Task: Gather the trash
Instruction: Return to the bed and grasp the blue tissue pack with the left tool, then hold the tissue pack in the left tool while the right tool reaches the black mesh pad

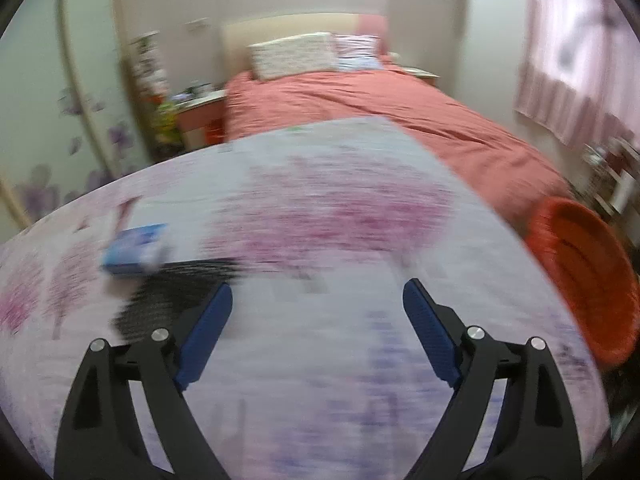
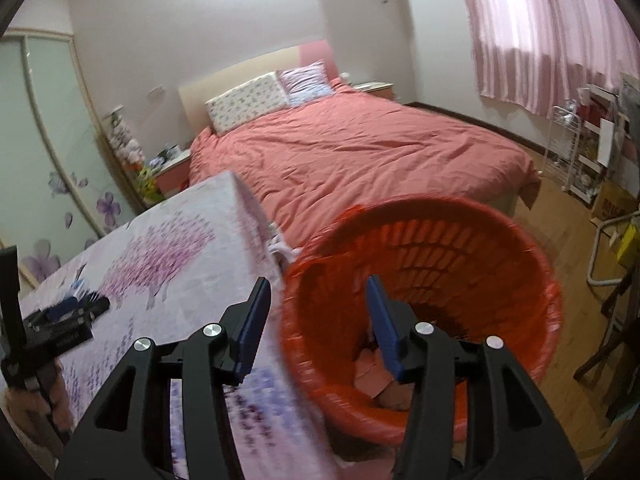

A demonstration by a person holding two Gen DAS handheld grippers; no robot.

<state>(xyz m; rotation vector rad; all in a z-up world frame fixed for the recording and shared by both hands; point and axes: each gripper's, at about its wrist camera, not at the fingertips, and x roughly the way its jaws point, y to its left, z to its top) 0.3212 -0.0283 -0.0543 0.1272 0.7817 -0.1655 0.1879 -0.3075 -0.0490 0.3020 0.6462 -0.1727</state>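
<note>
Left gripper point(image 1: 318, 296), spread and empty, is nearer the blue box point(image 1: 134, 249), which lies to its left on the table point(image 1: 320, 400).

We find no text we can read w/ certainty. The black device point(image 2: 60, 336) at the left edge of the right wrist view carries a short pale marking on its side, too small & blurred to make out. The cardboard box point(image 2: 612, 204) on the floor by the wire rack point(image 2: 568, 148) shows red print, also illegible. The blue box point(image 1: 134, 248) on the desk point(image 1: 320, 240) has some printing, but motion blur smears it.
</note>
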